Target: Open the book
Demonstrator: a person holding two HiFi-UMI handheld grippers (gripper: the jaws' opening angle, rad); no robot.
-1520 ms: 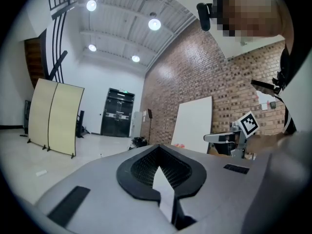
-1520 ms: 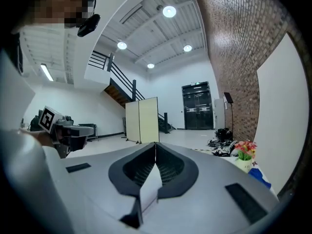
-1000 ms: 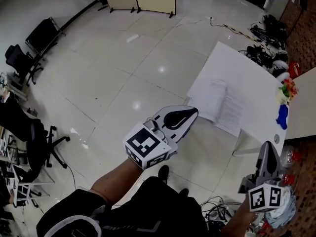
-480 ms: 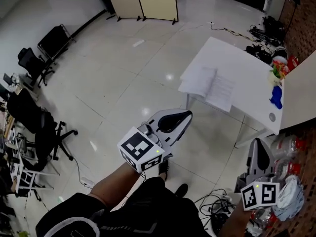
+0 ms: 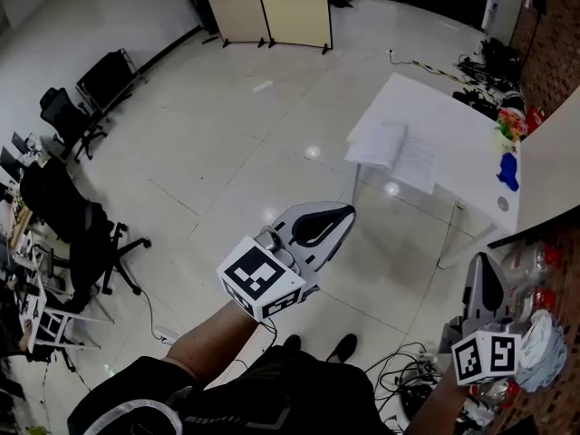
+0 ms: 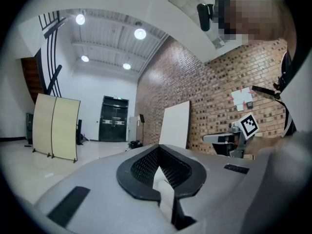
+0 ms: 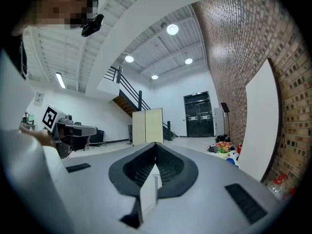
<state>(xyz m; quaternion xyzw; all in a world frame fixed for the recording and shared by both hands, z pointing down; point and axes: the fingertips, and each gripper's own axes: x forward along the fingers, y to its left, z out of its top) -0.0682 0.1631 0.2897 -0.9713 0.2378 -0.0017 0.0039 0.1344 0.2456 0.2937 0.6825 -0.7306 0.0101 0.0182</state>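
Note:
Far off in the head view, the book (image 5: 397,151) lies open with white pages showing, at the near left edge of a white table (image 5: 453,111). My left gripper (image 5: 347,210) is held level over the floor, well short of the table. Its jaws are shut with nothing between them, and it shows the same in its own view (image 6: 158,148). My right gripper (image 5: 481,261) hangs at the lower right, shut and empty, as its own view (image 7: 155,144) confirms. Each gripper view also catches the other: the right gripper (image 6: 229,138) and the left gripper (image 7: 73,129).
Flowers (image 5: 510,122) and a blue thing (image 5: 507,171) stand on the table's right end. A white board (image 5: 553,175) leans beside it. Office chairs (image 5: 77,229) line the left, a folding screen (image 5: 272,5) stands at the back, and cables (image 5: 485,62) lie behind the table.
The table and book now look smaller and sit higher in the head view. Both grippers keep about the same place in the picture. The person's feet have come into view below.

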